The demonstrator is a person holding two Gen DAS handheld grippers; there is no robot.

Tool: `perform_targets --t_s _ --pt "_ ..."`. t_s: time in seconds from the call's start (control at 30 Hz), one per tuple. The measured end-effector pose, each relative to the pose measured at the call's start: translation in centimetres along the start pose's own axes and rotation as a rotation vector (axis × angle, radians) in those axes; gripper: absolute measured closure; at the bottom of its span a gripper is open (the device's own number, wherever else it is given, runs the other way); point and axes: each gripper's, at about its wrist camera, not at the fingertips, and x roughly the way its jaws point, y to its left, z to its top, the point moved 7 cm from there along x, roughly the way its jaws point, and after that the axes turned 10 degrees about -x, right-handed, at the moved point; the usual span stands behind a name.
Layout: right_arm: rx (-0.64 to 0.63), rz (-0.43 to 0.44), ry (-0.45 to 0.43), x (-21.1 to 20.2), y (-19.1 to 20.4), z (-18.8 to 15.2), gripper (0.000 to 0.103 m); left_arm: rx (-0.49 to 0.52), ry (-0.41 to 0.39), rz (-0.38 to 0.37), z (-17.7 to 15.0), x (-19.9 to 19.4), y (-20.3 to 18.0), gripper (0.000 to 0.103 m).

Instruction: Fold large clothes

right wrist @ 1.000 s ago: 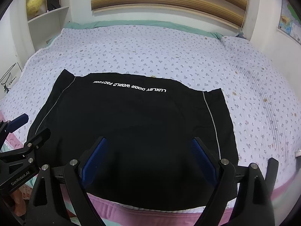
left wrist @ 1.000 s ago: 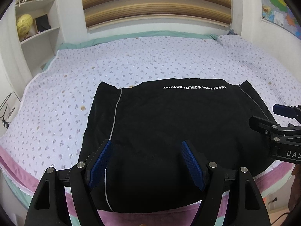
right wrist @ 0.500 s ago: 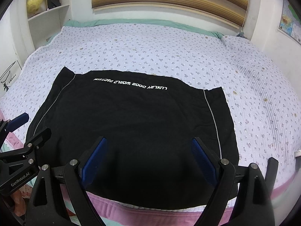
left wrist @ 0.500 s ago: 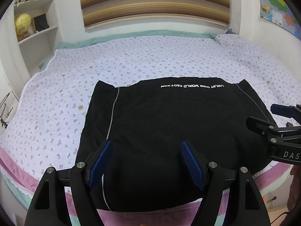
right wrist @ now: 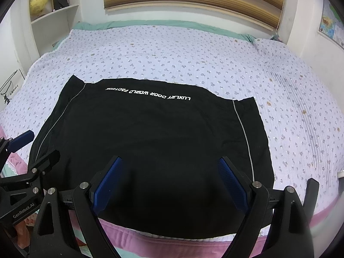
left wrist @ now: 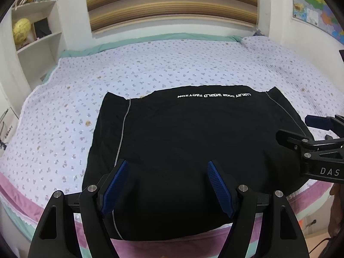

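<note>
Looking along my left gripper [left wrist: 165, 185], I see its blue-padded fingers [left wrist: 115, 186] spread wide with nothing between them, hovering over the near edge of the bed. My right gripper [right wrist: 171, 185] is likewise released and empty, its blue pads [right wrist: 231, 183] apart above the same near edge; each tool shows in the other's view, off to the side.

Below both lies the black garment with thin grey piping and white lettering [left wrist: 193, 146], spread flat on the bed. Its near hem reaches the near edge, just over the pink border [right wrist: 301, 217] of the lilac flower-printed quilted bedspread [right wrist: 193, 53]. The printed line of text sits along its far edge, upside down to me.

Beyond it the bedspread runs bare to the far edge, where a green strip meets the wall. On that wall hangs a brown-striped blind [left wrist: 172, 2]; a white shelf unit with a yellow globe [left wrist: 21, 31] stands by the far left corner.
</note>
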Motion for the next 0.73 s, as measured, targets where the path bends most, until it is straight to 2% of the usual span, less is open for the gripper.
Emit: perform_targets --t_s 0.43,0.6,0.73 --pt "-0.001 0.022 0.010 0.34 0.22 0.01 0.012 0.002 0.001 0.000 0.27 0.25 -0.01 0.026" --pt "0.006 0.054 0.010 0.35 0.24 0.01 0.012 -0.020 0.017 -0.051 0.14 0.49 0.14 0.026" --pt "0.007 0.052 0.011 0.39 0.18 0.03 0.012 0.019 -0.036 0.010 0.38 -0.02 0.37 0.026"
